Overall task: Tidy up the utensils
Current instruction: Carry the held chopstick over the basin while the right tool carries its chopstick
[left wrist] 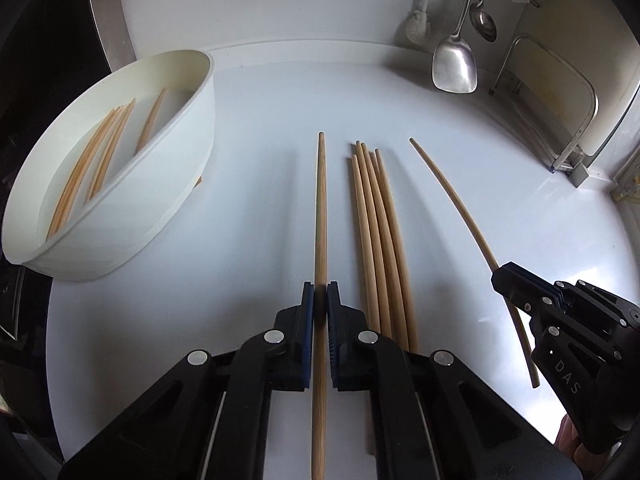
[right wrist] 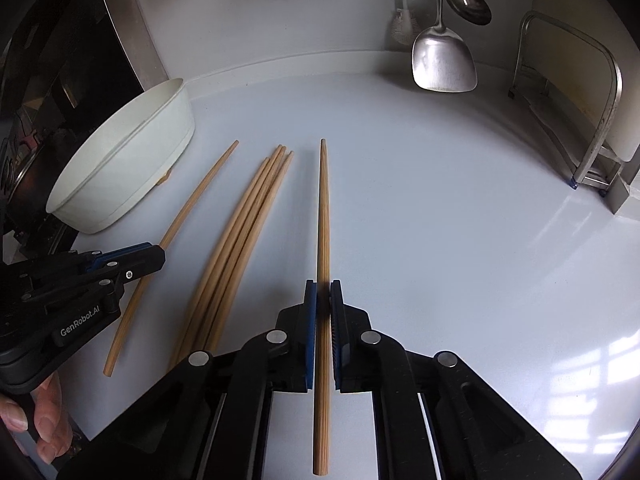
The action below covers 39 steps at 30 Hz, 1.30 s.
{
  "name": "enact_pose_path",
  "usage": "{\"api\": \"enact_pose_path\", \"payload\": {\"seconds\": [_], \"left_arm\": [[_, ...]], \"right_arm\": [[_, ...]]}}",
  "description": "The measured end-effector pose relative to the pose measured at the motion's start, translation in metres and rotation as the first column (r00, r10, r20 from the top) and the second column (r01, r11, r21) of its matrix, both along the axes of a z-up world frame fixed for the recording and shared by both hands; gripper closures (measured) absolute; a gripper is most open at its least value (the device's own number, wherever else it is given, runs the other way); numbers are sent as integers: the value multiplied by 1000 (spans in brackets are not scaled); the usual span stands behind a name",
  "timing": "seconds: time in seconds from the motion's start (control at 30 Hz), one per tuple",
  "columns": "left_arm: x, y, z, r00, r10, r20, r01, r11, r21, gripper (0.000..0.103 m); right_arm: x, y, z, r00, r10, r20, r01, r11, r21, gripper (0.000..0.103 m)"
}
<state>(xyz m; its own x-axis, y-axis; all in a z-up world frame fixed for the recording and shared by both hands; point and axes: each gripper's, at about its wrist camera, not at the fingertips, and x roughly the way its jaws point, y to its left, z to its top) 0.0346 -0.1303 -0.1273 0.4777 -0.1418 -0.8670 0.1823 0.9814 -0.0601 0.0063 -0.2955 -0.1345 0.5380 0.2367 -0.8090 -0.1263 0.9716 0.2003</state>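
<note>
From the left wrist view, our left hand-held gripper (left wrist: 320, 300) is closed on a single wooden chopstick (left wrist: 320, 208), which runs straight ahead between the blue pads, tip pointing away from us. Just to its right a bundle of chopsticks (left wrist: 380, 240) lies on the white counter (left wrist: 260, 100), four or five of them; they overlap too much for a sure count. Further right, our right hand-held gripper (left wrist: 510, 280) is clamped on another chopstick (left wrist: 452, 192). The white oval bowl (left wrist: 160, 184) at left already holds several chopsticks (left wrist: 100, 156), so we judge the sorting well under way: some are stowed, two are in hand, and the bundle is left. Whether the held sticks are lifted or resting on the counter is hard to tell here.

From the right wrist view, the right hand-held gripper (right wrist: 323, 300) has its jaws narrowed onto its chopstick (right wrist: 323, 220), gripped around mid-length. The left hand-held gripper (right wrist: 156, 256) appears at left, shut on its own chopstick (right wrist: 192, 204), with the bundle (right wrist: 244, 232) between the two. The bowl (right wrist: 132, 160) shows only its outer wall, its contents hidden from this side. A small tan object under the bowl's edge is too small to identify. A metal spatula (right wrist: 444, 64) and ladle (right wrist: 468, 0) hang at the back wall, untouched.
</note>
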Motion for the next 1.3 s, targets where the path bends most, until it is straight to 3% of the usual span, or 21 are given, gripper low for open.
{"api": "enact_pose_path", "payload": {"seconds": [0.3,0.57,0.73,0.93,1.3], "left_arm": [[-12,35,68,995,83,53,-81,996,-36,96],[2,108,109,976,179,121,-176,984,-33,96],[31,166,106,973,205,105,-204,979,-20,96],[75,222,93,977,199,74,-197,980,-40,96],[141,253,45,995,96,-20,-97,995,-29,96]], "right_arm": [[-1,6,61,998,44,51,-48,996,73,97],[25,73,110,984,138,109,-146,986,77,97],[53,132,128,979,151,134,-162,983,80,96],[94,200,118,984,161,82,-169,981,98,97],[160,268,72,994,92,-54,-88,993,75,97]]}}
